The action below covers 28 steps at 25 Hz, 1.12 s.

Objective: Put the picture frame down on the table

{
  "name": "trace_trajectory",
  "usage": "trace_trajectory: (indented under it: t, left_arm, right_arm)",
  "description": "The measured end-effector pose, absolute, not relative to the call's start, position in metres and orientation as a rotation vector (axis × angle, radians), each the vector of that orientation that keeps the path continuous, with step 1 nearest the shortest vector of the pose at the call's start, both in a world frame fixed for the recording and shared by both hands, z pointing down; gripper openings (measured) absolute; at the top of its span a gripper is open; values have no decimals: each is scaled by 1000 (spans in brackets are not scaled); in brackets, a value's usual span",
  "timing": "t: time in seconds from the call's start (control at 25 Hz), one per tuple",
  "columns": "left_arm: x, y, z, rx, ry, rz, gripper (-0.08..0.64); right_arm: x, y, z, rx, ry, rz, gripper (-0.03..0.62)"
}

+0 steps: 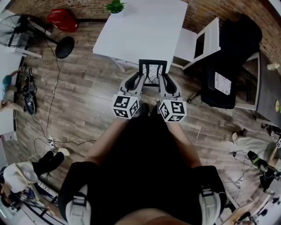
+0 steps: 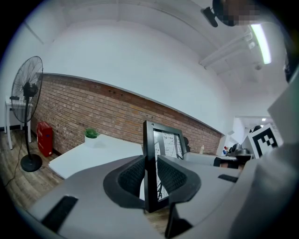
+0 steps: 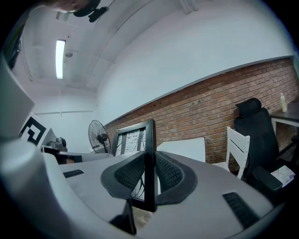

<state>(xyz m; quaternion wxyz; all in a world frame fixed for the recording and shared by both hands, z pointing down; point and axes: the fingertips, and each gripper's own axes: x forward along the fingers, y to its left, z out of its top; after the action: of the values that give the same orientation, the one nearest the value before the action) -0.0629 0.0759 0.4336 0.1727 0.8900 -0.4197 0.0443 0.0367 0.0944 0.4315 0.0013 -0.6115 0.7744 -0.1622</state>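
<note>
We note the left gripper [image 2: 150, 176] and right gripper [image 3: 149, 173] each clamped on one side edge of the upright picture frame [image 1: 153, 73], near the white table [image 1: 145, 30].

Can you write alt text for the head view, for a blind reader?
The left gripper and right gripper each clamp one side of a black picture frame above a wood floor, beside a white table with a small plant.

Nothing readable is showing.
Print on the sheet [image 1: 222, 83] at centre right and in the picture frame [image 1: 152, 72] is blurring beyond reading.
</note>
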Motion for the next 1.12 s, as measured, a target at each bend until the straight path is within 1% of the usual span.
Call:
trace_trajectory:
  t: [0.6,1.12]
  left_arm:
    - [-55,47,440,2500,-1203,130,87]
    - [-40,3,448,2448,-1240,140,87]
  right_arm:
    - [45,63,437,-1915,2429,-545,69]
    - [61,13,448,-1889,2473,-587,69]
